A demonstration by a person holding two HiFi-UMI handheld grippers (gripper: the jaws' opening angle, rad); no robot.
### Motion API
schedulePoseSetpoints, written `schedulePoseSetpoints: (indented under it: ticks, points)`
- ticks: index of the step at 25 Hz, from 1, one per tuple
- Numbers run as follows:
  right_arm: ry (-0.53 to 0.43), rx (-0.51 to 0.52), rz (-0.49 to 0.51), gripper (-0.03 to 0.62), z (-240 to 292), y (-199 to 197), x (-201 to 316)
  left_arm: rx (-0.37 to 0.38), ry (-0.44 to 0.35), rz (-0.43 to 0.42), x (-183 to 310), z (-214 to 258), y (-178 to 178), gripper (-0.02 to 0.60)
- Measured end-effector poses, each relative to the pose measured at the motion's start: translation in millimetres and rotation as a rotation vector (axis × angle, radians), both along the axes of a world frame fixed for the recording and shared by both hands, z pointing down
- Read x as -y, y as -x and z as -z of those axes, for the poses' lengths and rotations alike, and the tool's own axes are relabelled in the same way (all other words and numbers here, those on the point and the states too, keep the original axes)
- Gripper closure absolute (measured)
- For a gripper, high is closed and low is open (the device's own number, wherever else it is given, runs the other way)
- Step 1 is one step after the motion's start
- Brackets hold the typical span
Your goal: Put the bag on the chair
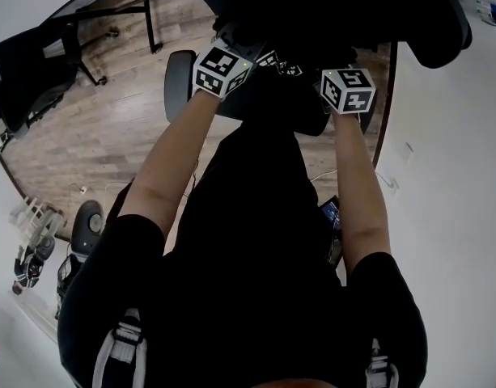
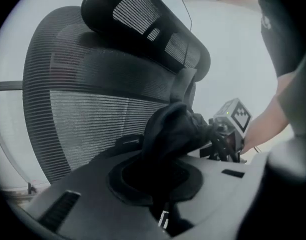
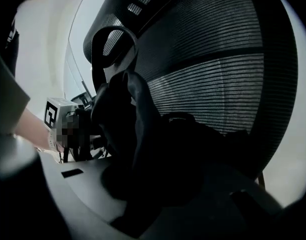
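Observation:
The black bag (image 2: 177, 129) hangs bunched between my two grippers, just in front of the mesh back of the black office chair (image 2: 88, 109). My left gripper (image 2: 162, 184) is shut on a fold of the bag's fabric. My right gripper (image 3: 157, 184) is shut on the bag's other side, where a strap loop (image 3: 110, 49) stands up. In the head view both marker cubes flank the bag (image 1: 280, 95), left gripper (image 1: 222, 69) and right gripper (image 1: 347, 90), with their jaws hidden. The chair's seat is hidden under the bag.
The chair's headrest (image 2: 143, 19) rises above the bag and a grey armrest (image 1: 179, 79) sticks out to the left. Another black chair (image 1: 29, 63) stands on the wood floor (image 1: 94, 144) at the left. A white surface (image 1: 450, 176) runs along the right.

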State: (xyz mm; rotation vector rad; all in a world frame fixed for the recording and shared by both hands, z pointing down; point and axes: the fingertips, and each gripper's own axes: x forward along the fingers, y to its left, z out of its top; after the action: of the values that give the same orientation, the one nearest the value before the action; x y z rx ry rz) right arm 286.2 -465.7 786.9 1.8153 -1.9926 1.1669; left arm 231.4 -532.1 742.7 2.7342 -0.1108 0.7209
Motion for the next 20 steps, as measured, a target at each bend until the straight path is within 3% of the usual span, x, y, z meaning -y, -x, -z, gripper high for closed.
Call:
schedulePoseSetpoints:
  ticks: [8,20]
  points:
    - [0.055,0.028,-0.026,0.511,-34.7,-1.1,-2.7,0.06,0.052,0.014,-1.2,-44.6,1.9,0.546]
    - [0.093,0.048,-0.035,0.502,-86.0,5.9,-15.7,0.134,0.04,-0.013,-14.2,-102.4,15.4,0.534]
